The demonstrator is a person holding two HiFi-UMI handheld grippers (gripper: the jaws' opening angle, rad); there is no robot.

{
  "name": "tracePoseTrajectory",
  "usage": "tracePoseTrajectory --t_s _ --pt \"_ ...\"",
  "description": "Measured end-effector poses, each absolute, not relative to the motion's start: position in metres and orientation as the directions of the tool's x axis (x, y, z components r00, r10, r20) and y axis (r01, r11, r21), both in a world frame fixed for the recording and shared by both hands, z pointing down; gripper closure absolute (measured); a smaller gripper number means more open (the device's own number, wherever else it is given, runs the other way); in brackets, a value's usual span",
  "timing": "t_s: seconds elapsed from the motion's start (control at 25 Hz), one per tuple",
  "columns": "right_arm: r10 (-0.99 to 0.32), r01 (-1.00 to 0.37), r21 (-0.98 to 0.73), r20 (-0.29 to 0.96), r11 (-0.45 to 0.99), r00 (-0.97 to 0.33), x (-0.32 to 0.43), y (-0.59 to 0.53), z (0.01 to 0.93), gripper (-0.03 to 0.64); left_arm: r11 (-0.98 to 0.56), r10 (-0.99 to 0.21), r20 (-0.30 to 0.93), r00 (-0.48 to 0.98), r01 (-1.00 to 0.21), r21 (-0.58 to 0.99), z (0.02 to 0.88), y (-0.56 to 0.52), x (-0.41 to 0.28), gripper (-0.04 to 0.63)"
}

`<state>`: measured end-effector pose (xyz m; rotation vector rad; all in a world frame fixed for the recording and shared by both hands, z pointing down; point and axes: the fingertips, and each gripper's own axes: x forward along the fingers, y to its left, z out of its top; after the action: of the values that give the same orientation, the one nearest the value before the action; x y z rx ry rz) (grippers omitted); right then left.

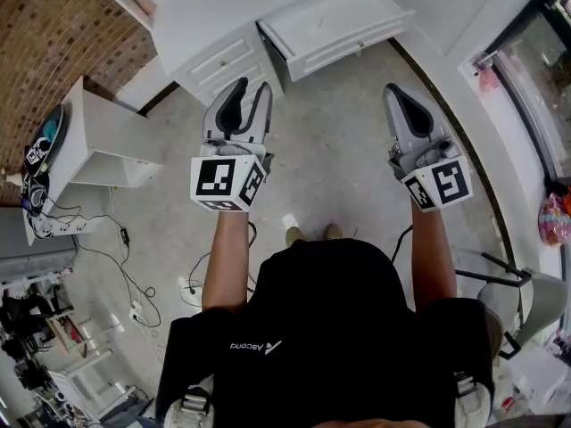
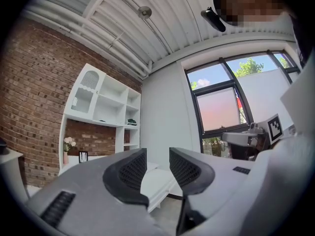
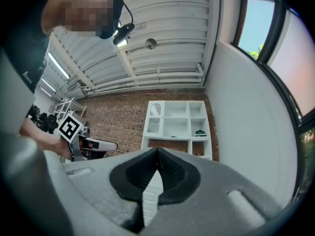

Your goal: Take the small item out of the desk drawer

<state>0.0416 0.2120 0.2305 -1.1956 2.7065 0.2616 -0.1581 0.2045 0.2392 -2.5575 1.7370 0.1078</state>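
1. Drawer (image 1: 332,23): white and shallow, pulled well out from the front edge of the white desk (image 1: 201,12). The small item cannot be made out in any view.
2. Left gripper (image 1: 252,87): its jaws stand apart with nothing between them. It is held over the floor (image 1: 330,168), near the drawer's front edge but not touching it. In the left gripper view the drawer shows through the gap.
3. Right gripper (image 1: 393,90): its jaws are pressed together and hold nothing. It is below the drawer's front edge, clear of it.
4. Count: one open drawer and two grippers.
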Motion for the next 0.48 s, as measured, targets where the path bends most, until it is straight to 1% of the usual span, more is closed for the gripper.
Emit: tracePoseTrajectory --t_s 0.12,0.48 --pt "-0.712 -0.741 0.088 -0.224 0.665 -0.666 0.056 0.200 0.232 0.617 -0.362 -0.930 -0.071 0.361 -0.932 -0.001 0.243 0.190 -0.146 0.443" --pt "-0.719 -0.745 0.086 -0.210 0.662 -0.663 0.097 0.159 0.242 0.617 -0.354 -0.935 -0.013 0.354 -0.935 0.006 0.262 0.138 -0.112 0.443"
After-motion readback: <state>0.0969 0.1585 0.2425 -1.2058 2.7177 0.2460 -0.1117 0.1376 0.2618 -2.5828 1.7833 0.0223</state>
